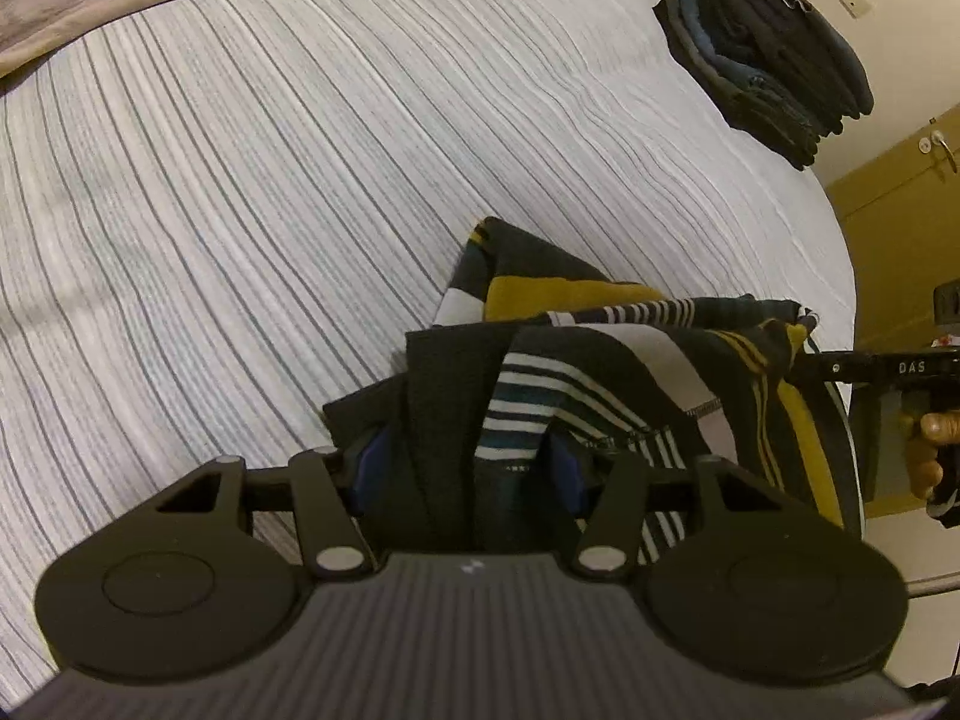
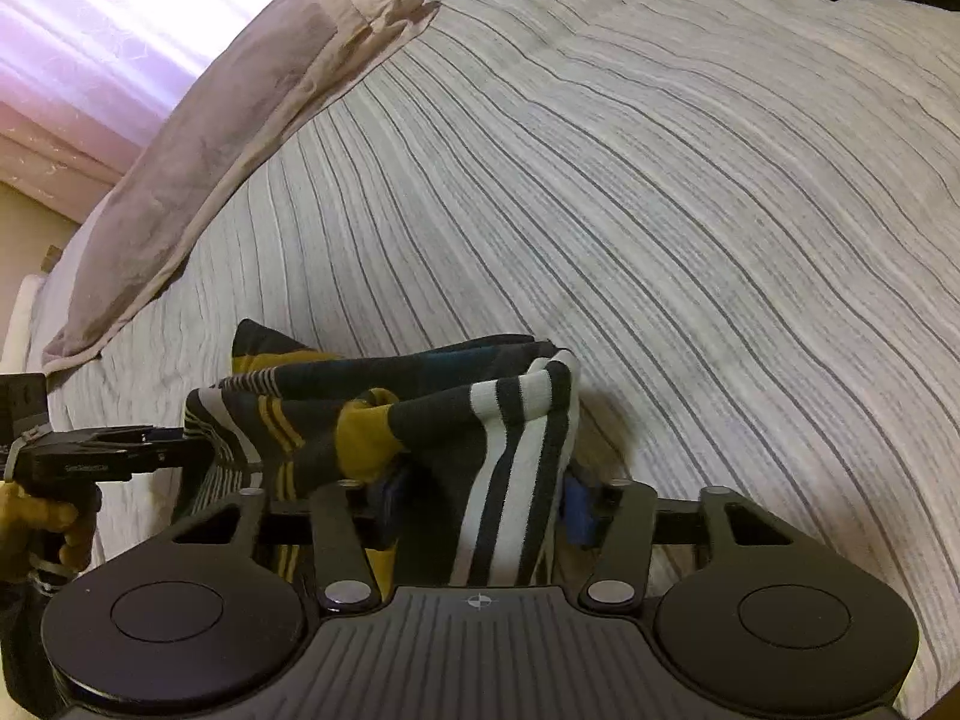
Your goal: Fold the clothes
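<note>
Left gripper (image 1: 468, 468) clamped on striped garment (image 1: 600, 348) (navy, mustard, white), bunched above striped bedsheet (image 1: 270, 192). Right gripper (image 1: 804, 360) pinches garment's far end. Folded dark clothes stack (image 1: 774, 60) at bed's far corner.

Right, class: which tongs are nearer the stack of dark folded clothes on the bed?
Right. The right tongs grip the striped garment on the side toward the stack; the left tongs grip its other end, farther away.

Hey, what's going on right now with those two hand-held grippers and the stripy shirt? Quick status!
Left hand-held gripper shut on striped shirt. Right hand-held gripper shut on it too. Shirt bunched between them above the bed. Nothing in the way.
</note>
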### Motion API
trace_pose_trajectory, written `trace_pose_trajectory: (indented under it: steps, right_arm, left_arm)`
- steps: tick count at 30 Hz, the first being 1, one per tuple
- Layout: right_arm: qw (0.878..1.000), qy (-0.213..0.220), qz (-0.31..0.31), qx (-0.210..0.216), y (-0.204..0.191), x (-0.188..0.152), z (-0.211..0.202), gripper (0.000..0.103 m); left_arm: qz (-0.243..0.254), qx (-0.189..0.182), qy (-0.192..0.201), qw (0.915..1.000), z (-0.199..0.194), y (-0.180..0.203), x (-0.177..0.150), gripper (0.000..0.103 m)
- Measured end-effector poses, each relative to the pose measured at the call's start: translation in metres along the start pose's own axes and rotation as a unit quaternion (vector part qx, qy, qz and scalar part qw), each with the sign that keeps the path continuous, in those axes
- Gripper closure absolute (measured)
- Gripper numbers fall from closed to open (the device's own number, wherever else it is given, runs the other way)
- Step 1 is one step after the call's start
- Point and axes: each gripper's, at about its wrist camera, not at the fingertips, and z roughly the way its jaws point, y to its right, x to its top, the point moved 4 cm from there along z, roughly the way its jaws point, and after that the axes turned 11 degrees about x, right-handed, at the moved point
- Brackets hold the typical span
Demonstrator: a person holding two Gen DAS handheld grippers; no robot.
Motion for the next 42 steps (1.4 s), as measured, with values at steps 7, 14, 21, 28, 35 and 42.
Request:
trace_pose_trajectory:
  steps: [7, 14, 21, 28, 35, 42]
  right_arm:
    - [1.0, -0.003, 0.001, -0.009, -0.004, 0.004, -0.004, 0.082]
    - [1.0, -0.009, -0.023, -0.016, -0.012, 0.005, -0.008, 0.087]
    - [1.0, 0.003, -0.012, -0.008, -0.008, -0.001, -0.011, 0.087]
    - [0.999, 0.001, -0.032, -0.002, -0.016, 0.001, -0.019, 0.093]
    - [0.997, -0.006, -0.075, 0.035, -0.049, 0.006, -0.036, 0.093]
    - [0.997, -0.031, -0.071, 0.018, -0.022, 0.015, 0.008, 0.093]
  left_arm:
    - [0.022, 0.007, 0.016, 0.9996, -0.007, 0.008, 0.001, 0.079]
    - [0.049, 0.028, 0.036, 0.9978, -0.012, 0.02, -0.002, 0.075]
    - [0.076, 0.049, 0.056, 0.9943, -0.016, 0.033, -0.005, 0.087]
    - [0.086, 0.06, 0.086, 0.9908, -0.037, 0.041, -0.01, 0.1]
    - [0.055, 0.07, 0.101, 0.9908, -0.094, 0.04, -0.033, 0.099]
    - [0.012, 0.078, 0.056, 0.9952, -0.045, 0.018, -0.024, 0.099]
